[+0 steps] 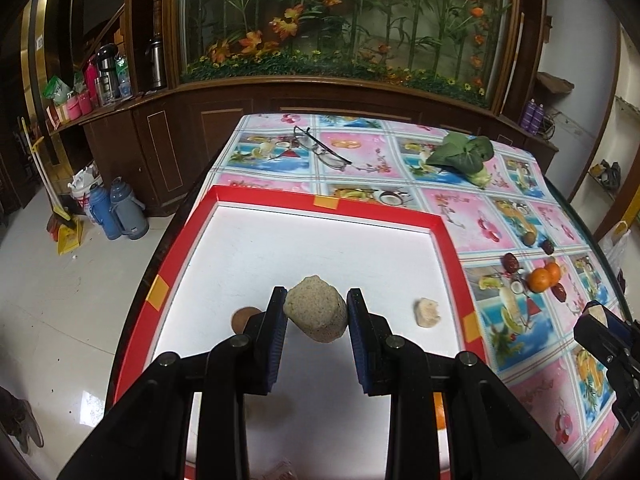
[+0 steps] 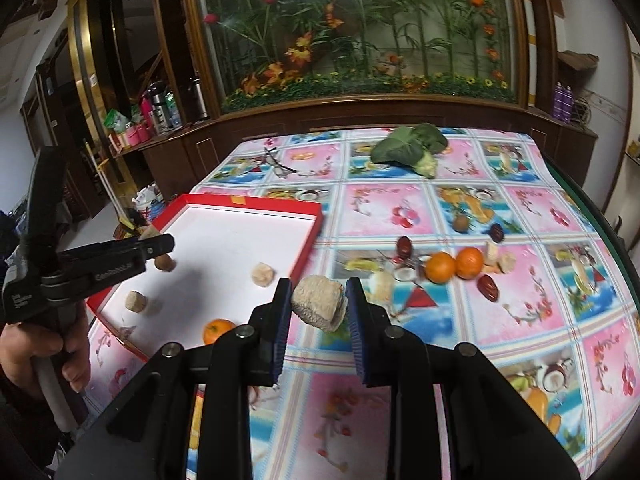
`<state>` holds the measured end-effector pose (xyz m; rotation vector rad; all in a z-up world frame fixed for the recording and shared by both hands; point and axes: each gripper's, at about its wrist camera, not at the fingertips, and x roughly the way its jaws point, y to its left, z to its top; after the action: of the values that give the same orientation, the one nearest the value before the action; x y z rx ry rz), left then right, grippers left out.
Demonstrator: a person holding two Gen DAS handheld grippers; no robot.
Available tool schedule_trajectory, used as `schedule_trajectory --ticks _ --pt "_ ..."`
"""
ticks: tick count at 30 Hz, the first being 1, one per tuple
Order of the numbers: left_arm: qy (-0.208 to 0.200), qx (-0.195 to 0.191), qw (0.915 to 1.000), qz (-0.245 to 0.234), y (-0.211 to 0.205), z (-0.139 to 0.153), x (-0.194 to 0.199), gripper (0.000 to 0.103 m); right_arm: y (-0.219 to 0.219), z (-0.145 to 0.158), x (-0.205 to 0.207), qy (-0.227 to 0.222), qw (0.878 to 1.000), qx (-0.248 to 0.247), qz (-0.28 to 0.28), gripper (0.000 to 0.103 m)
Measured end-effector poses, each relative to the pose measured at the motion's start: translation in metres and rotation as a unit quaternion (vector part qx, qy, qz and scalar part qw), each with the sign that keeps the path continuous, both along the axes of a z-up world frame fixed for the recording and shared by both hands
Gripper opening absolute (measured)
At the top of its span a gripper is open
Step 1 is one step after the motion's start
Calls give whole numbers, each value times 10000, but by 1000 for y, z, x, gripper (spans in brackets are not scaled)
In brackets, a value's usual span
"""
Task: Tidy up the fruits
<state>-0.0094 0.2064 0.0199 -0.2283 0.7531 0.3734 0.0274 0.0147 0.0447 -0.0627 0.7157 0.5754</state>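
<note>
My left gripper [image 1: 316,312] is shut on a tan speckled chunk [image 1: 316,310] and holds it above the white floor of the red-rimmed tray [image 1: 328,200]. My right gripper [image 2: 316,308] is shut on a pale beige chunk [image 2: 319,303] above the tablecloth, just right of the tray [image 2: 256,202]. In the tray lie a pale chunk [image 1: 427,312], a brown round fruit [image 1: 244,317] and an orange [image 2: 218,330]. Two oranges [image 2: 454,265] and dark red dates [image 2: 489,287] lie on the cloth to the right.
Leafy greens [image 2: 412,148] and eyeglasses [image 1: 320,150] lie at the far side of the table. A kiwi [image 2: 461,223] sits mid-table. A wooden cabinet with a plant display stands behind. Thermos flasks [image 1: 116,210] stand on the floor at left.
</note>
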Motion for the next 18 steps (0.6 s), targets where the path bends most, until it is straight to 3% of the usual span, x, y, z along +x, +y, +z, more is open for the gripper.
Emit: schedule_trajectory --ticks 18 --pt "300 -342 9988 191 53 -17 18 29 76 -14 12 187 9976 -243 623 29"
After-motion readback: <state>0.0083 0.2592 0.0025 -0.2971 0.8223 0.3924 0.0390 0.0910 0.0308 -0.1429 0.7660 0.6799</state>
